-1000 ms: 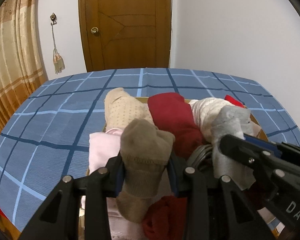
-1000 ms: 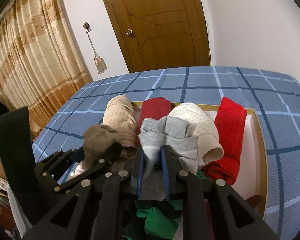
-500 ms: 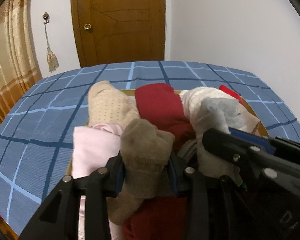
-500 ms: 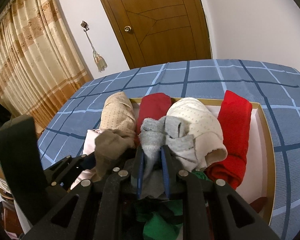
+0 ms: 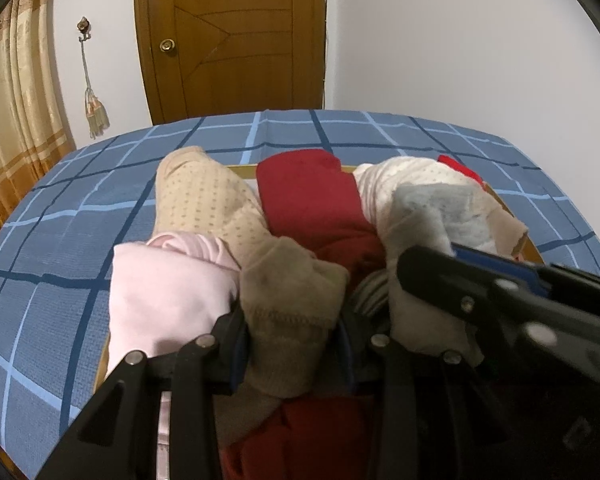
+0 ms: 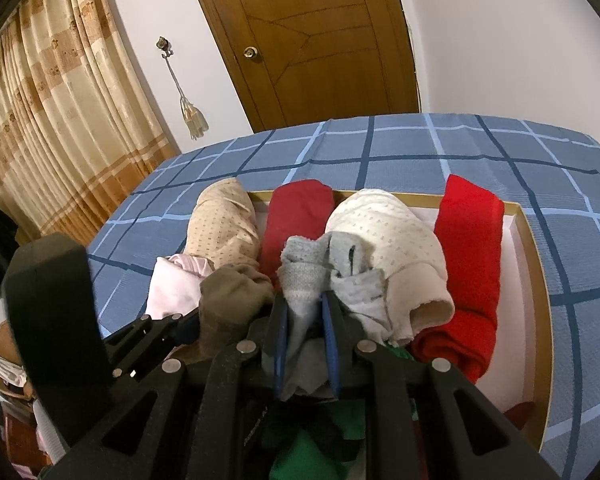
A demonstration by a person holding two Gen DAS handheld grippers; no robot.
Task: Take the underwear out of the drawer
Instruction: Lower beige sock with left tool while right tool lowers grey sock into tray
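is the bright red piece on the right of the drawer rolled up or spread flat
Rolled up. The bright red piece lies as a thick tube along the drawer's right wall, its rounded end toward the camera.

bed covered in blue checked sheet. wooden drawer lies directly on the sheet, its far end toward the door. bare sheet shows around the drawer's sides.

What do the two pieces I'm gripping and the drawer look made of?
Olive-brown piece: soft knit, likely cotton; ribbed hem, matte, limp.
Grey piece: looped, terry-like knit, fuzzy surface.
Drawer: apparently wood or laminate; tan rim, smooth white inside.
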